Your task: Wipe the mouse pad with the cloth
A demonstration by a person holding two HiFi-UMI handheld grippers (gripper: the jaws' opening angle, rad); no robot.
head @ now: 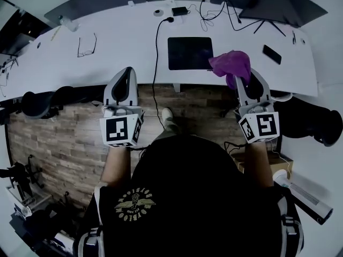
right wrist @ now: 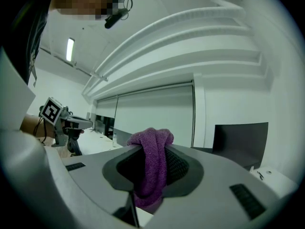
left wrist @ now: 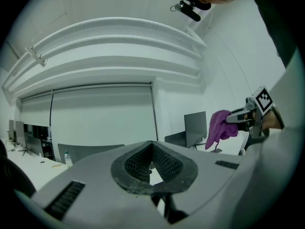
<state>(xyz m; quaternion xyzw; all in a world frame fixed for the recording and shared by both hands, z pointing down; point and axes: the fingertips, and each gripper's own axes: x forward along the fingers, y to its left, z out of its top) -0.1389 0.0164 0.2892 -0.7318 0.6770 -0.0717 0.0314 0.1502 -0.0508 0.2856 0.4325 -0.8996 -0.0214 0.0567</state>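
My right hand-held gripper (head: 239,82) is clamped on the bunched purple cloth (head: 231,63), held up at the near edge of the white counter (head: 118,42). The black mouse pad (head: 189,53) lies flat just ahead and to the left of the cloth. My left hand-held gripper (head: 125,74) is closed on nothing and sits farther from the pad, so I judge the right the one to reach it.

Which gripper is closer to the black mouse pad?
Right. The right gripper, holding the purple cloth, is beside the black mouse pad; the left gripper is farther off leftward.
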